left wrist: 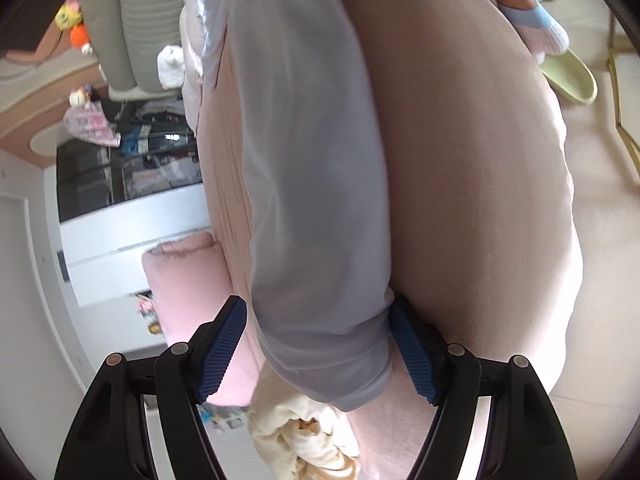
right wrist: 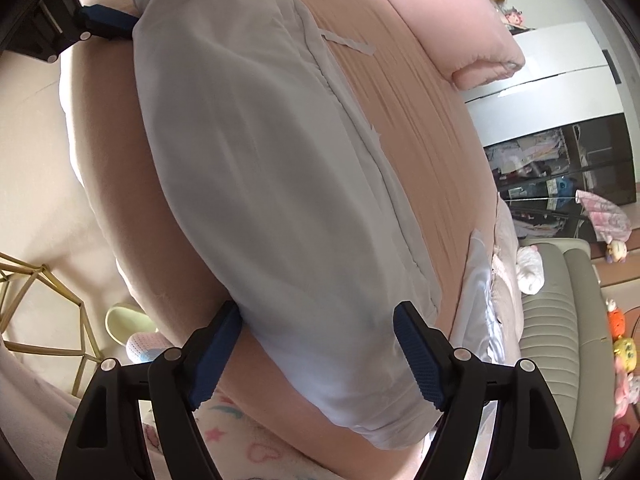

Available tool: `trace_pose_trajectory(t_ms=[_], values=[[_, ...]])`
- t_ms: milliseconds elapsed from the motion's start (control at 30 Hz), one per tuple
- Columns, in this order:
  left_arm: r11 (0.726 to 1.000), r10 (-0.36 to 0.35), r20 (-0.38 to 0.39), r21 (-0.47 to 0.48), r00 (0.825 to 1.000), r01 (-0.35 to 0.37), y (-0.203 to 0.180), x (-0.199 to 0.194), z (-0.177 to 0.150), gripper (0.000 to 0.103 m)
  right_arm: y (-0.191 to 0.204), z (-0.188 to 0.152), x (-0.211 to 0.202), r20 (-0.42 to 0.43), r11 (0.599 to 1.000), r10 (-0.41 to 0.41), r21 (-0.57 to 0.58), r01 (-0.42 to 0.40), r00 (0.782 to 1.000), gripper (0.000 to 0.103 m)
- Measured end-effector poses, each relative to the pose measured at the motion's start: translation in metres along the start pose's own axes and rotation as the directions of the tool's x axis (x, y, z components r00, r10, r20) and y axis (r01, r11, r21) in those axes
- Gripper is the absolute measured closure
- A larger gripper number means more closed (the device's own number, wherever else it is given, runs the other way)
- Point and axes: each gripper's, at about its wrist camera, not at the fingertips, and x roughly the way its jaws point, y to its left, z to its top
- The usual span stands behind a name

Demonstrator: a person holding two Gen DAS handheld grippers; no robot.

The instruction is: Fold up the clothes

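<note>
Currently the pale grey garment (right wrist: 272,184) lies as one long folded strip along the edge of the pink bed sheet (right wrist: 400,120), and its white drawstring (right wrist: 344,42) trails onto the sheet beside the waistband.

Right gripper (right wrist: 318,310): jaws wide apart, straddling the near end of the strip. Cloth sits between the blue pads (right wrist: 416,356), but nothing is pinched and the fabric shows no bunching.

Left gripper (left wrist: 316,308): same at the opposite end. Jaws are apart with the garment's end between them; one pad touches the cloth edge and the other stands just clear of it. No clamp. In the right wrist view one finger of it shows at the strip's far end.

Both grippers point along the strip toward each other, one per end.

Around it:
- cream cloth (left wrist: 304,440) bunched just below the left gripper, touching the garment's end
- star-and-heart print fabric (right wrist: 240,440) under the right gripper
- pink pillow (right wrist: 460,32) on the bed, well apart from the strip
- white cloth (right wrist: 476,292) at the sheet's far edge
- person's foot in a blue and pink sock (left wrist: 540,28) by a green slipper (left wrist: 568,76) on the floor beside the bed
- gold wire frame (right wrist: 40,300) on the floor
- dark glass cabinet (right wrist: 560,160) and a grey sofa (right wrist: 560,320) with plush toys (right wrist: 624,344) beyond the bed
</note>
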Motion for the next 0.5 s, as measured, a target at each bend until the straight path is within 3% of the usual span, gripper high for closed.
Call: trace_pose_trajectory(t_ms=[133,267,400,500], values=[[0.997,0.026,0.044,0.076,0.999,-0.029,-0.008,-0.001,-0.007,0.030,-0.001,-0.001,0.003,0.001,1.000,-0.009,-0.022,0.009,1.000,0.025],[0.996,0.015,0.065,0.087,0.998,-0.020,-0.008,-0.003,-0.008,0.031,0.001,0.000,0.003,-0.005,0.999,-0.020,-0.047,0.020,1.000,0.025],[0.998,-0.033,0.064,0.056,0.997,0.029,-0.007,-0.006,-0.007,0.031,0.003,0.002,-0.001,-0.016,0.998,-0.023,-0.060,0.022,1.000,0.025],[0.994,-0.111,0.074,0.008,0.991,0.111,0.004,-0.003,-0.007,0.033,0.006,0.004,-0.002,-0.017,0.997,-0.031,-0.075,0.029,0.999,0.025]])
